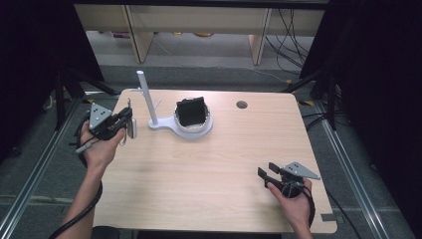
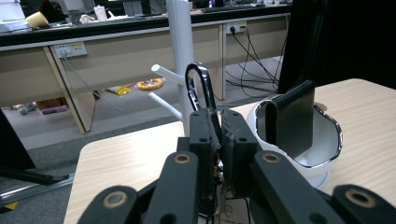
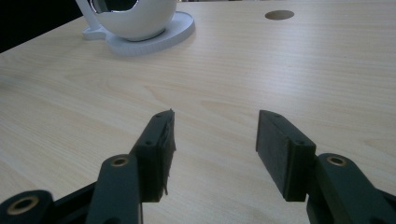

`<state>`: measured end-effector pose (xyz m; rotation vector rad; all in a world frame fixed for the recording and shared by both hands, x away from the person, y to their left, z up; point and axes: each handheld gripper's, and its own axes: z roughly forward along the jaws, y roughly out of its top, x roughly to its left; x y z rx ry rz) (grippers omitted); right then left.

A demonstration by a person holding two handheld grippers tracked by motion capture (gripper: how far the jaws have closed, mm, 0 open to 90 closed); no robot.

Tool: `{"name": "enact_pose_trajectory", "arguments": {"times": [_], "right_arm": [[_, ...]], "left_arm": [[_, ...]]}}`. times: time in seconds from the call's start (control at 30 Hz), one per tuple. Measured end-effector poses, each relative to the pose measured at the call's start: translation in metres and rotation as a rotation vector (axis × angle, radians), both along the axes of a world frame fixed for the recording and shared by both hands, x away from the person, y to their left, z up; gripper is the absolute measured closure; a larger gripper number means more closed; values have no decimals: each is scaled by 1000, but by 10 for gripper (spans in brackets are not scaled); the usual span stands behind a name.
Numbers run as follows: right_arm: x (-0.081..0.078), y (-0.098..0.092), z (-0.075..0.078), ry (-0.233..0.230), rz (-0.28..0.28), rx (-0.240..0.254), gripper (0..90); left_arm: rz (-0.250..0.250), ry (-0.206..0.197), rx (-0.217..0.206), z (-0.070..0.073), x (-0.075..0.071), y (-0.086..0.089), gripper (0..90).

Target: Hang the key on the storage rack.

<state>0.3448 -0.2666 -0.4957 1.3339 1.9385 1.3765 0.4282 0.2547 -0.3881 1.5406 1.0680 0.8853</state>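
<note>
Black carabiner (image 2: 200, 88) clamped in left gripper (image 2: 218, 135) at table's (image 1: 209, 164) left edge beside white stand (image 1: 149, 99), right gripper (image 3: 215, 140) jaws apart, empty, near front right corner.

Table (image 1: 209, 164) pale matt wood-grain laminate; white stand (image 1: 149, 99) smooth matt plastic, its bowl (image 2: 327, 140) white with glossy chrome rim; carabiner (image 2: 200, 88) glossy dark metal; left gripper (image 2: 219, 135) and right gripper (image 3: 215, 144) matt black plastic, pads finely textured.
</note>
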Motion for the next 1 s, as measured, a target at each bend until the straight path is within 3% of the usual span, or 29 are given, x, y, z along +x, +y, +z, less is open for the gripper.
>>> {"name": "enact_pose_trajectory", "arguments": {"times": [0.13, 1.0], "right_arm": [[1, -1, 0, -15, 2, -6, 481], [0, -1, 0, -10, -4, -3, 480]], "left_arm": [[2, -6, -5, 2, 2, -1, 833], [17, -18, -3, 8, 19, -3, 833]]}}
